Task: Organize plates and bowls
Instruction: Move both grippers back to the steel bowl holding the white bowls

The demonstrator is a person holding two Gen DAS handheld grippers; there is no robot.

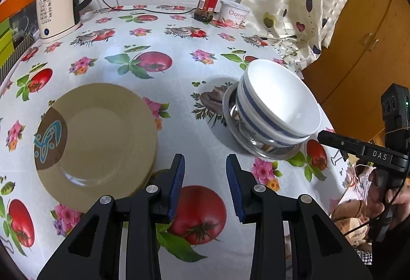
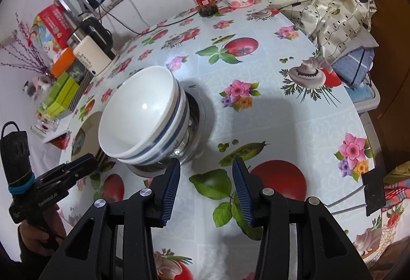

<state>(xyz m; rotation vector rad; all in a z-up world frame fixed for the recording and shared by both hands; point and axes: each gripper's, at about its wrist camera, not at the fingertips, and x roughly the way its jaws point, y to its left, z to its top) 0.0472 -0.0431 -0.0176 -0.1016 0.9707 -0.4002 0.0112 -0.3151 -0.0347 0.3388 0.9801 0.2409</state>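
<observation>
Bowl stack: two blue-striped white bowls nested in a steel dish, tilted, at 11 o'clock from the right gripper.
Plates: tan plate stack at 10 o'clock from the left gripper.
Jaws: both wide, empty.
Nearer: right gripper to bowls, likely.

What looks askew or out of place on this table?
The white bowls with blue stripes sit tilted in the steel bowl, leaning to one side instead of nesting level. The tan plates lie flat in a stack. Nothing is spilled or visibly broken. Both grippers are open and empty.
</observation>
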